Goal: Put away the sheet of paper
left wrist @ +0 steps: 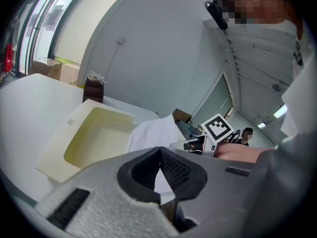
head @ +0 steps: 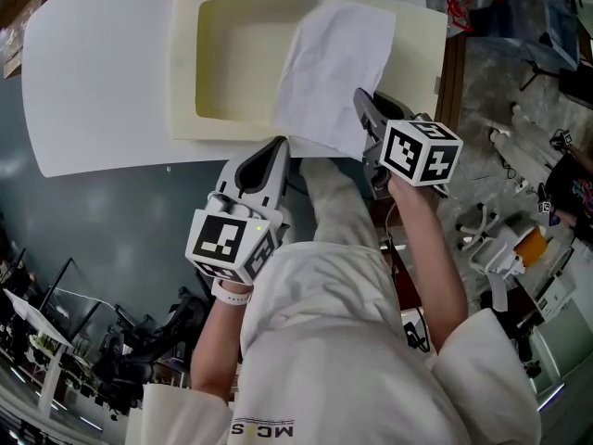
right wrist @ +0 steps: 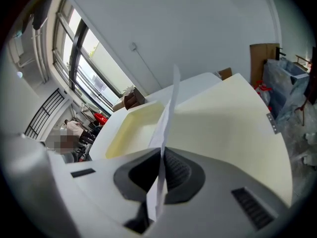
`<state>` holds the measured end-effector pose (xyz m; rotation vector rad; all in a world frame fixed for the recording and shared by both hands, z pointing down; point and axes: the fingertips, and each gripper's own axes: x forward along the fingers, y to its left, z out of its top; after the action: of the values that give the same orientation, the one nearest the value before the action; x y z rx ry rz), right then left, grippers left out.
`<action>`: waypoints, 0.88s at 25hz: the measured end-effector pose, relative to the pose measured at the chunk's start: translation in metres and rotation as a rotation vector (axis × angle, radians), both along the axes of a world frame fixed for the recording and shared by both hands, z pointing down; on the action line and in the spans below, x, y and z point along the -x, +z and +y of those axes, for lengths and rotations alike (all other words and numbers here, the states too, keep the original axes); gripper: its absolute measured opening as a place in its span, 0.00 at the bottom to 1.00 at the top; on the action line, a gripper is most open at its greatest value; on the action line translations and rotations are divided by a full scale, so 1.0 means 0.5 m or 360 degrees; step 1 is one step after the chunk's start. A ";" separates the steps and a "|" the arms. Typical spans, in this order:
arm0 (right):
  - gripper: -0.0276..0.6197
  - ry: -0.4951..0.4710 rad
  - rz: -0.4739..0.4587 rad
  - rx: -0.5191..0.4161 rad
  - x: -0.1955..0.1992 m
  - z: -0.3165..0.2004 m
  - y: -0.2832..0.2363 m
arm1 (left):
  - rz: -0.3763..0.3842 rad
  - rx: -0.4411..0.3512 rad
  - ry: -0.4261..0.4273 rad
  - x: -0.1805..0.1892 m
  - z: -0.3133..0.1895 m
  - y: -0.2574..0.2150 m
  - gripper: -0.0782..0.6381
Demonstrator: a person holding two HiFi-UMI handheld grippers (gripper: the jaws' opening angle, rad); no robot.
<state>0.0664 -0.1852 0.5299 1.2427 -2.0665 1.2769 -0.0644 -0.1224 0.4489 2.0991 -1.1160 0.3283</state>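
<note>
The left hand-held gripper and right hand-held gripper each pinch the sheet of paper, spread above the cream tray, seemingly to lay it inside.

A cluttered lab or workshop: cardboard boxes, red cables, scattered gear.

A white desk stands on a grey-blue floor. Beyond the desk rises a plain white wall; tall daylit windows stand left of the desk.
</note>
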 end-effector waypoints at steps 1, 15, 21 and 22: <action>0.06 -0.0002 -0.0008 0.0004 0.005 -0.006 0.004 | 0.0000 0.0003 -0.0002 0.002 -0.003 0.005 0.14; 0.06 -0.0126 -0.0073 0.0072 0.110 -0.069 0.060 | -0.0018 0.0053 -0.0037 0.028 -0.032 0.058 0.14; 0.06 -0.0141 -0.0142 0.0133 0.172 -0.080 0.100 | -0.0032 0.0070 -0.0063 0.054 -0.044 0.077 0.14; 0.06 -0.0139 -0.0155 0.0148 0.181 -0.080 0.106 | -0.0037 0.0069 -0.0066 0.059 -0.047 0.078 0.14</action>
<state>-0.0241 -0.2254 0.5831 1.0579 -2.0778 1.4014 -0.0937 -0.1458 0.4880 2.0363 -1.1549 0.3548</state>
